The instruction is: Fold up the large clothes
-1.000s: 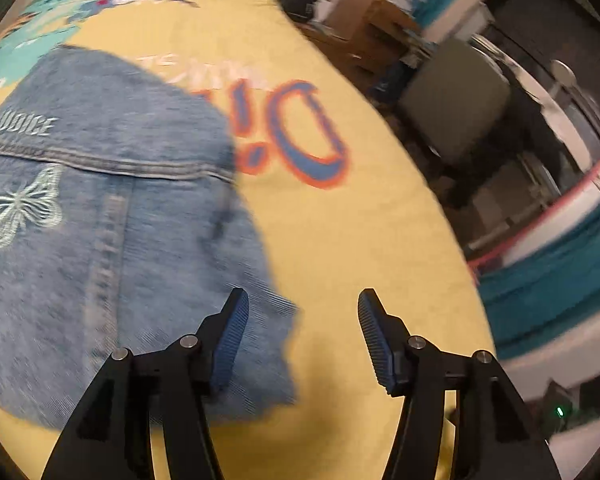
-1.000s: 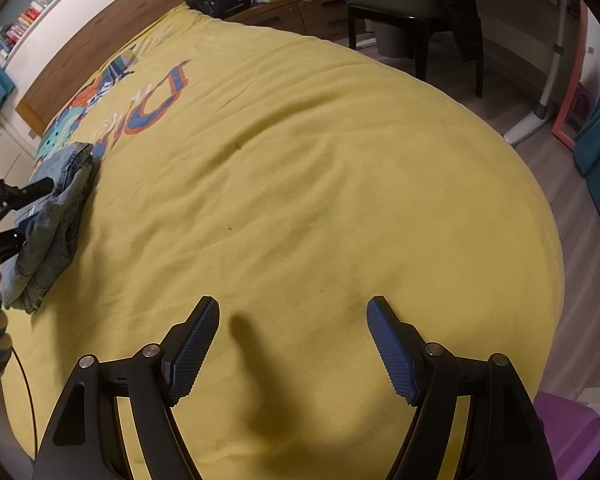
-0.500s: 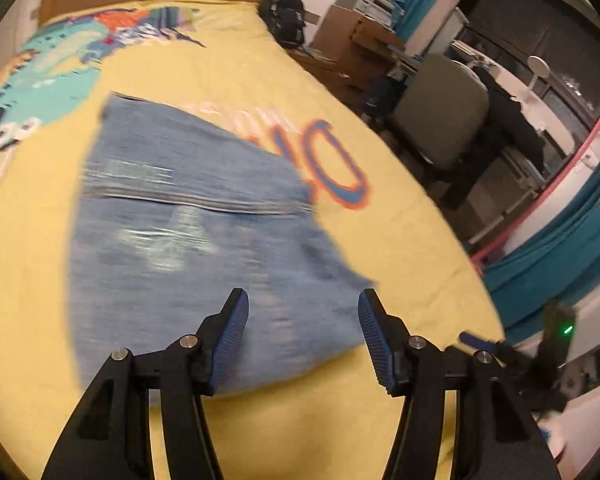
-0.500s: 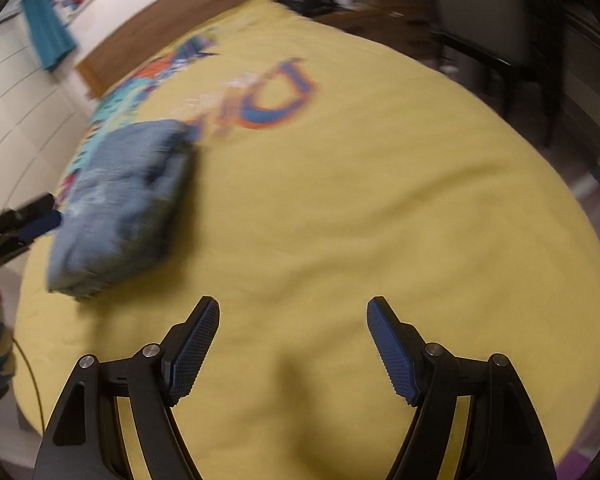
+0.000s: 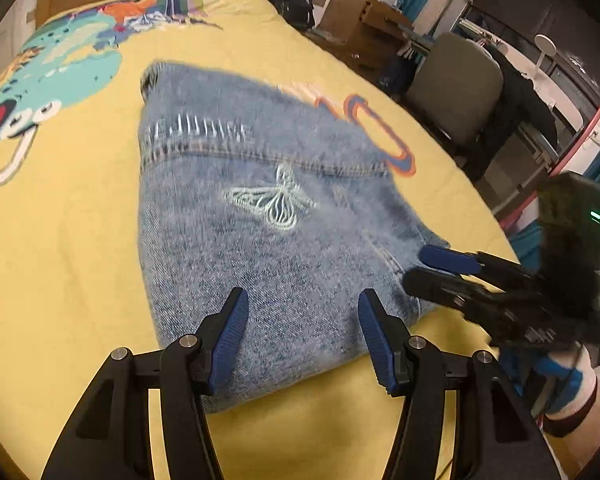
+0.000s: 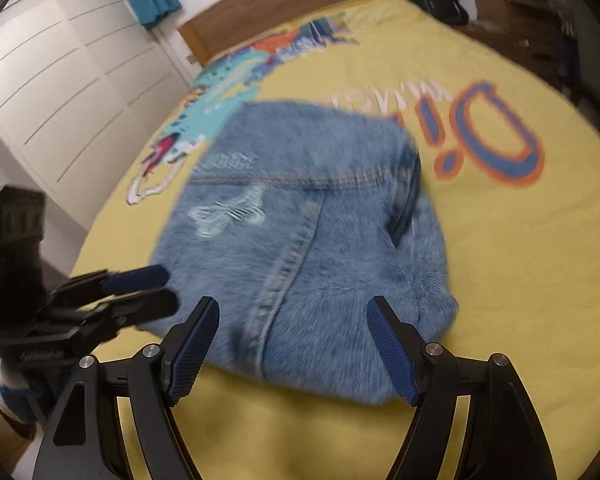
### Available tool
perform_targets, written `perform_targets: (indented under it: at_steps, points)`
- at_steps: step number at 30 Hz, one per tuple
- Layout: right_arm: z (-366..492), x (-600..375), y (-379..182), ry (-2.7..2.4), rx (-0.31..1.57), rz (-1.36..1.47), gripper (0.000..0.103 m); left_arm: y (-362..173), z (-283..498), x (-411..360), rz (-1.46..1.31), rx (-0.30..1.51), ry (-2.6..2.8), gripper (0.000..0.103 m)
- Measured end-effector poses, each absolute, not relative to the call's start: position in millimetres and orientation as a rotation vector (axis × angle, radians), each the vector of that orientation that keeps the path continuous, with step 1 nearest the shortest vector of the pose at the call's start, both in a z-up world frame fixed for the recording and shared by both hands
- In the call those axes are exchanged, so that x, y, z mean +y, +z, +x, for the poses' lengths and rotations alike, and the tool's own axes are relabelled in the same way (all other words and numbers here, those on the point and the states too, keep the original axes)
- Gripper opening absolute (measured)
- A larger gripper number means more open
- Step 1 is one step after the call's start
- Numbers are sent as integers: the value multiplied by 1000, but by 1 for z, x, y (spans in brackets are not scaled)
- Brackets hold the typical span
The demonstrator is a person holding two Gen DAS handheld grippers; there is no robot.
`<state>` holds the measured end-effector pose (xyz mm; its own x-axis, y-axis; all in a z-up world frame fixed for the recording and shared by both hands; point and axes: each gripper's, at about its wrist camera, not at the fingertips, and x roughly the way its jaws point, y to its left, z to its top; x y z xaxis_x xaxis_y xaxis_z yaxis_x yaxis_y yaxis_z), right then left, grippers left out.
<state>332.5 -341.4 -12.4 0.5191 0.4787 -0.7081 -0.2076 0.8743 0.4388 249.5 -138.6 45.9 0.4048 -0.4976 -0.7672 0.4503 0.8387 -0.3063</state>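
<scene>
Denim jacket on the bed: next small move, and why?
Probably nothing more than backing both hands away. The denim jacket already lies as a compact folded bundle on the yellow bedspread, and the left gripper and right gripper are open and empty above its near edge.

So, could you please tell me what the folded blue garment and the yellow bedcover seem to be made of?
Folded garment: apparently washed denim, matte and mottled blue, with raised topstitched seams and a pale embroidered butterfly. Bedcover: soft matte woven fabric, probably cotton, creasing gently, printed in colour.
</scene>
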Motion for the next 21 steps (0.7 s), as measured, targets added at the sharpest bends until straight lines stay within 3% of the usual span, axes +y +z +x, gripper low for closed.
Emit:
perform_targets:
  at_steps: [5,15,21]
  points:
    - [341,-358,-42,378,995,385,77,45,245,-142,-11,981,-639,52]
    - [364,-365,-2,434,901,365,77,64,270,-139,15,914,-626,52]
    - [396,-356,-19,468,927,399,77,49,276,-136,19,934,-622,52]
